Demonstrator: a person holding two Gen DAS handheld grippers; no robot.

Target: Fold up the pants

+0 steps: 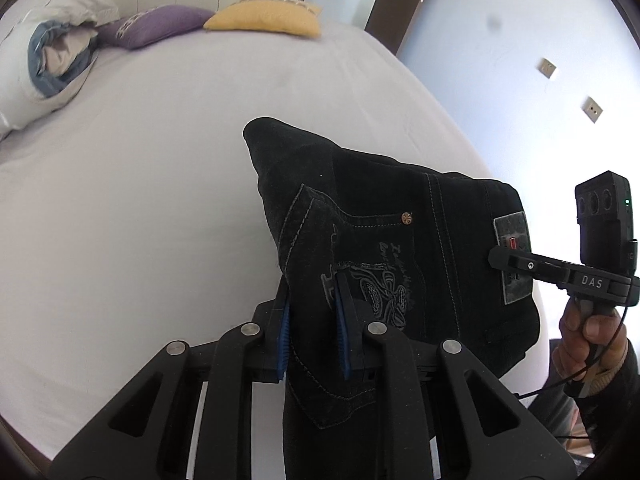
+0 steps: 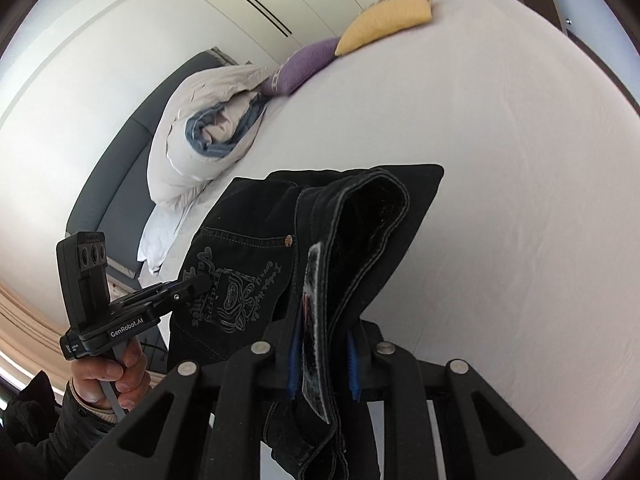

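Observation:
Black jeans point(image 1: 372, 220) with grey embroidery on a back pocket hang doubled over above the white bed point(image 1: 140, 200). My left gripper point(image 1: 312, 312) is shut on the jeans at the pocket side, its blue pads pinching the cloth. My right gripper point(image 2: 324, 344) is shut on the waistband by the grey label point(image 2: 316, 320). The right gripper also shows in the left wrist view point(image 1: 500, 258), clamped at the label. The left gripper shows in the right wrist view point(image 2: 200, 282), at the pocket embroidery. The jeans point(image 2: 360, 216) are lifted off the bed.
A rolled duvet point(image 1: 52, 60), a purple cushion point(image 1: 160, 24) and a yellow cushion point(image 1: 264, 18) lie at the head of the bed. White wardrobes point(image 2: 280, 4) stand behind. A blue wall point(image 1: 520, 60) and door lie to the right.

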